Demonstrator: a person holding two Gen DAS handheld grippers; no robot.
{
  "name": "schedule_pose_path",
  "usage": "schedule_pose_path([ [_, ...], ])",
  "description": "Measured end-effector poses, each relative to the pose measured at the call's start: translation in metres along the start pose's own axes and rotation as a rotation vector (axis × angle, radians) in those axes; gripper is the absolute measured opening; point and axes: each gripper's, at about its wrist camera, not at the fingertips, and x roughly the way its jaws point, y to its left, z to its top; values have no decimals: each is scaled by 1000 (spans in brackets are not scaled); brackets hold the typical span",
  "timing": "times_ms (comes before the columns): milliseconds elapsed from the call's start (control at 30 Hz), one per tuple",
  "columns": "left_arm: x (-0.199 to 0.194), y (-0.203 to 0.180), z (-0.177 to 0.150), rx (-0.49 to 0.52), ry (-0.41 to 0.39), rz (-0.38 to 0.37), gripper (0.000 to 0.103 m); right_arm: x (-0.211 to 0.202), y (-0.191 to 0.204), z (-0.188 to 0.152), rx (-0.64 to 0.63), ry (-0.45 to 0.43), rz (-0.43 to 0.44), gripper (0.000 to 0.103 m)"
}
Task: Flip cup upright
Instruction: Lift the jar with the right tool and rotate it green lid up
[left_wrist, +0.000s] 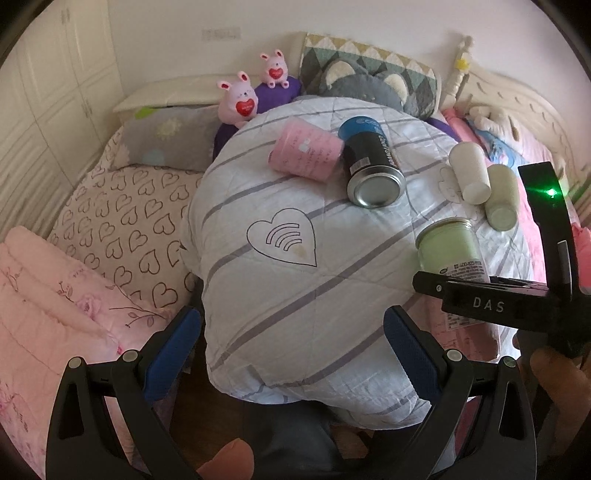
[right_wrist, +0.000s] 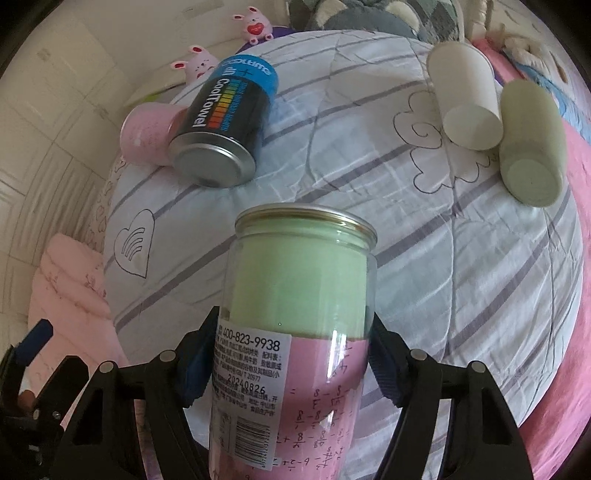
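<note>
A clear jar-like cup (right_wrist: 295, 317) with a green insert, a metal rim and a pink label sits between the blue pads of my right gripper (right_wrist: 291, 354), which is shut on it. The cup leans with its rim pointing away over the striped quilt (right_wrist: 424, 258). In the left wrist view the same cup (left_wrist: 448, 249) shows at the right, held by my right gripper (left_wrist: 480, 291). My left gripper (left_wrist: 291, 347) is open and empty, low over the near edge of the quilt (left_wrist: 295, 277).
On the quilt lie a black and blue CoolTowel can (left_wrist: 369, 162), a pink cup (left_wrist: 304, 149), a white paper cup (left_wrist: 469, 171) and a pale green cup (left_wrist: 500, 195), all on their sides. Plush toys (left_wrist: 240, 98) and pillows line the headboard. A folded pink blanket (left_wrist: 44, 306) lies at left.
</note>
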Motion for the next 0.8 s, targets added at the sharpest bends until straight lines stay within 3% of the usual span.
schedule_pose_path([
  [167, -8, -6, -5, 7, -3, 7, 101, -20, -11, -5, 13, -57, 51, 72],
  [267, -12, -13, -7, 16, -5, 11, 101, -42, -17, -8, 15, -138, 87, 72],
  [467, -25, -34, -16, 50, -13, 24, 101, -90, -17, -18, -46, -402, 86, 72],
  [633, -39, -51, -22, 79, -29, 50, 101, -101, -7, -44, -169, -721, -73, 72],
  [800, -51, -57, -29, 102, -41, 95, 101, -72, -6, -66, -207, -864, -217, 72],
])
